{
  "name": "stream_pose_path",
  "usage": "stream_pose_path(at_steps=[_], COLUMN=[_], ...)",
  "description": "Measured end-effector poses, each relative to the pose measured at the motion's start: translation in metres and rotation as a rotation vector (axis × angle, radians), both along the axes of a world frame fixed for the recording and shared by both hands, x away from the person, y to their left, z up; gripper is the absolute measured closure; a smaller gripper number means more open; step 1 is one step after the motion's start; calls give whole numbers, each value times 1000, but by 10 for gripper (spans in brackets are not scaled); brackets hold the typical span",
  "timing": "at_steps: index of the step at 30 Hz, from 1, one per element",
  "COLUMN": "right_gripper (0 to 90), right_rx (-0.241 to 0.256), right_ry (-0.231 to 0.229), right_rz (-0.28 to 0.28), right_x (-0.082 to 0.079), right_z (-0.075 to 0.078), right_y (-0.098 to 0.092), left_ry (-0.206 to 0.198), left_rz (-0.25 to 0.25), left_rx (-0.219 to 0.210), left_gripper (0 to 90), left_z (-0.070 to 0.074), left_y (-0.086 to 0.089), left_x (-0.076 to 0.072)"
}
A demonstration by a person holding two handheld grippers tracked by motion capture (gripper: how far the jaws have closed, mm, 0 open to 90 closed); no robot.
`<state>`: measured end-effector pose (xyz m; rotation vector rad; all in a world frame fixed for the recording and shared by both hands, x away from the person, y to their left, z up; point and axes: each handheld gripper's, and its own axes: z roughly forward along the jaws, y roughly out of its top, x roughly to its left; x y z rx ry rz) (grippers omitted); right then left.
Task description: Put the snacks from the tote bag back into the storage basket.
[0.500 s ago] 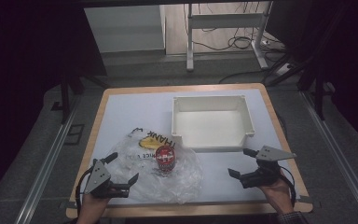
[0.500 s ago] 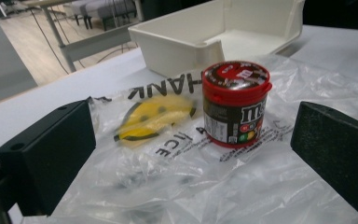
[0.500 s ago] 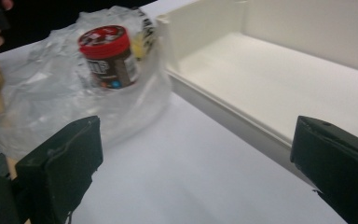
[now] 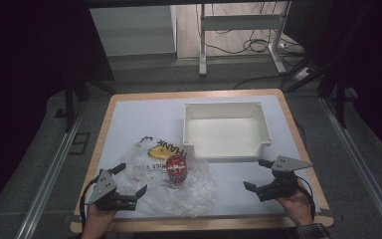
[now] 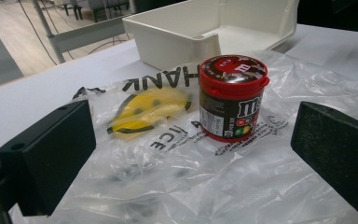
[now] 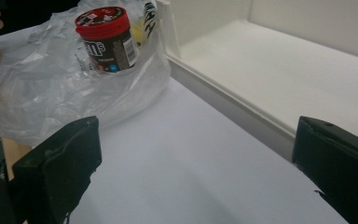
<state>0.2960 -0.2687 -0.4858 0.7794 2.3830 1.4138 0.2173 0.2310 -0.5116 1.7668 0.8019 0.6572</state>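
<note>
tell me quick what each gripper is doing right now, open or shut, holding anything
Left gripper: open, holding nothing, jaws over the plastic bag near the candy jar.
Right gripper: open, holding nothing, over the bare table.

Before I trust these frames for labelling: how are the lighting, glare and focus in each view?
High view: bright table, very dark surroundings, soft overall. Left gripper view: candy jar fairly sharp, glare on its lid and on the plastic bag; near jaws blurred. Right gripper view: white bin evenly lit, jar slightly soft, jaws out of focus.
</note>
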Motion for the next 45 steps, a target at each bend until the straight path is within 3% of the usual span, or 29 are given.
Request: stream_pose_path(at_steps=[7,10,16,21,38,45], right_gripper=[20,20,20,19,19,18], right_rx=[37,33,-25,-28,-17,-37], right_ry=[8,13,-10,-36,-55,-58], right_rz=[-9,-15,-35,-40,-26,-5], right_x=[0,0,-2,-3,-4,-3], right_z=[1,2,2,4,9,9], right_y=[-3,-3,1,2,8,14], left_ry=[-9,-16,-30,-31,-27,-8], left_rz=[-1,-4,-14,-11,-5,-9], left_rx=[-8,-9,-1,2,8,-18], left_gripper=[0,0,0,0,0,0], left_z=[0,0,1,0,1,2], left_y=[0,0,-2,-2,-2,-1], left_x=[-1,-1,-2,-2,-2,-2])
